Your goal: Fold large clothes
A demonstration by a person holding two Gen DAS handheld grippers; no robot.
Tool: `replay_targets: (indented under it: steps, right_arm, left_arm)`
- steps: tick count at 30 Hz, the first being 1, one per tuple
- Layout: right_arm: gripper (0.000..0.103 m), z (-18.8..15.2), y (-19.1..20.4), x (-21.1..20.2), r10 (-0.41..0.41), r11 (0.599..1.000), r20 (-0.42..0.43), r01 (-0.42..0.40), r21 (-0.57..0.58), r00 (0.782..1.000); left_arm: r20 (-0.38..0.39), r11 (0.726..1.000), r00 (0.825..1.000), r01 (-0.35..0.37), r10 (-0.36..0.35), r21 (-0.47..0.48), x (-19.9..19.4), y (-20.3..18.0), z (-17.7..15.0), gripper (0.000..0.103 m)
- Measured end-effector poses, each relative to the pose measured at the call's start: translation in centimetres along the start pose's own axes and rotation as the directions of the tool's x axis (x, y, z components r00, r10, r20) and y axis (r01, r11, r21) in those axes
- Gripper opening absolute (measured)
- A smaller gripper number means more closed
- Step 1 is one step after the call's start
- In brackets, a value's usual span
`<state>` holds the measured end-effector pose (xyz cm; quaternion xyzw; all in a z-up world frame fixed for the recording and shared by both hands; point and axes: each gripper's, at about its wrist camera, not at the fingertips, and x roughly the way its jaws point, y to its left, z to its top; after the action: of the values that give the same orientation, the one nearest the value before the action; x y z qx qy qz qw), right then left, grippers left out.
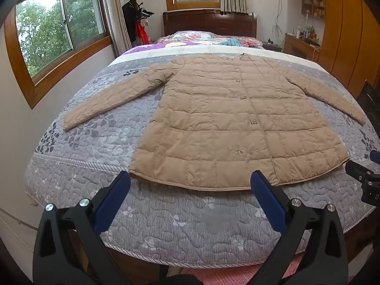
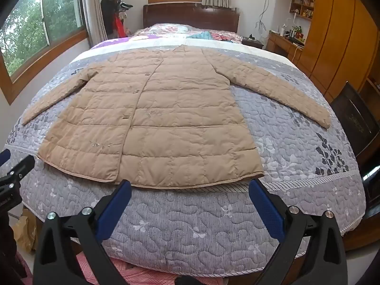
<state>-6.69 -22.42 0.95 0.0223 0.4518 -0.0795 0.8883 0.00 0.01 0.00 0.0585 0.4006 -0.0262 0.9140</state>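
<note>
Nearest the lens in the left wrist view, the left gripper [image 1: 190, 182] stood with its blue-padded fingers [image 1: 114, 201] spread wide and nothing between them, poised over the foot of the bed [image 1: 190, 232] just short of the coat's hem. The right gripper [image 2: 190, 186] matched it in the right wrist view, its jaws likewise wide apart and empty, its blue pads [image 2: 266, 206] framing the near right stretch of the hem without touching it. The bed filled most of both views, covered by a grey quilted bedspread [image 2: 296, 166] printed with pale and dark leaf shapes. On that bedspread the tan quilted coat [image 1: 237, 123] lay flat and face up, buttoned down the front, collar toward the dark wooden headboard [image 1: 209, 22] and hem toward the grippers. Its left-side sleeve [image 1: 106, 102] ran out diagonally toward the window [image 1: 59, 26], and the other sleeve [image 2: 280, 95] angled toward the wooden wardrobe [image 2: 337, 38]. Beyond the coat, colourful bedding [image 1: 201, 39] was heaped near the headboard. A coat stand [image 2: 114, 11] hung with dark clothes stood in the corner beside the curtains. Small snap buttons [image 1: 253, 121] dotted the coat's front placket.
</note>
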Motion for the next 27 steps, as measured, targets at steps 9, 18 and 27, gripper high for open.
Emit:
replay_targets:
  steps: [9, 18, 27]
  right_arm:
    - [0.099, 0.0, 0.1, -0.03, 0.001, 1.0, -0.001, -0.001, 0.0, 1.0]
    - [0.099, -0.01, 0.44, -0.3, 0.003, 1.0, -0.004, -0.003, 0.001, 1.0]
    - [0.099, 0.1, 0.24, -0.18, 0.003, 1.0, -0.003, -0.003, 0.0, 1.0]
  left_arm:
    - [-0.002, 1.0, 1.0, 0.004, -0.004, -0.003, 0.02, 0.01, 0.0, 0.1]
    - [-0.001, 1.0, 1.0, 0.005, -0.005, -0.003, 0.01, 0.02, 0.0, 0.1]
    - [0.0, 1.0, 1.0, 0.005, -0.005, -0.003, 0.04, 0.01, -0.01, 0.1]
